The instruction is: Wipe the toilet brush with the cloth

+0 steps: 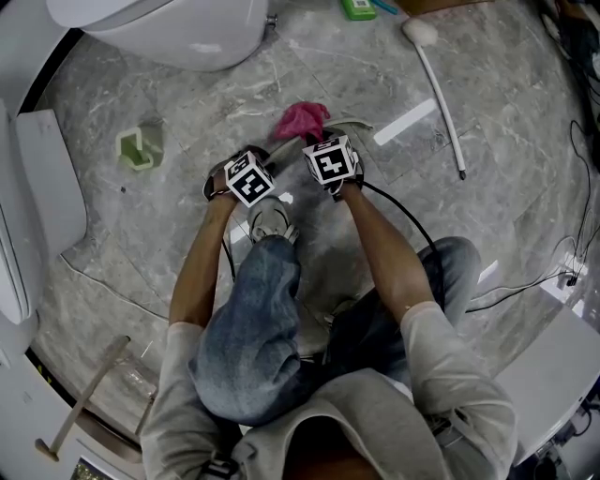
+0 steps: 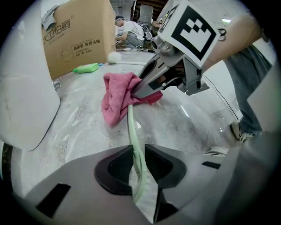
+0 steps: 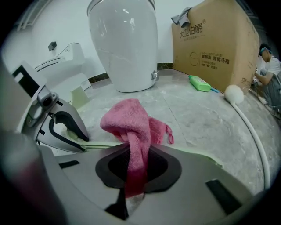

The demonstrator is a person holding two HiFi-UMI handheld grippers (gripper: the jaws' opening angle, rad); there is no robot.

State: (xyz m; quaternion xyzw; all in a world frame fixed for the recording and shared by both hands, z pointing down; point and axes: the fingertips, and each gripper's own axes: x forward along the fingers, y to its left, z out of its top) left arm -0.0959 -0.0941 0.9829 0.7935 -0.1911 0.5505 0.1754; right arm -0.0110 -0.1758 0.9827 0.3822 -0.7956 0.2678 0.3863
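Observation:
The toilet brush's pale green handle point(image 2: 134, 132) runs between the jaws of my left gripper point(image 2: 137, 165), which is shut on it. The handle leads up into the pink cloth point(image 2: 117, 99), which is bunched around it. My right gripper point(image 3: 138, 165) is shut on a fold of that cloth point(image 3: 131, 125), with the left gripper point(image 3: 66, 127) just to its left and the green handle point(image 3: 102, 144) crossing between them. In the head view both grippers, left point(image 1: 251, 167) and right point(image 1: 325, 142), sit side by side just below the cloth point(image 1: 302, 119), low over the floor. The brush head is hidden.
A white toilet point(image 1: 169, 28) stands at the back left, with a pale green brush holder point(image 1: 141, 147) on the marble floor beside it. A long white stick with a round head point(image 1: 441, 84) lies to the right. A cardboard box point(image 3: 215, 39) and a green bottle point(image 3: 199, 83) stand behind.

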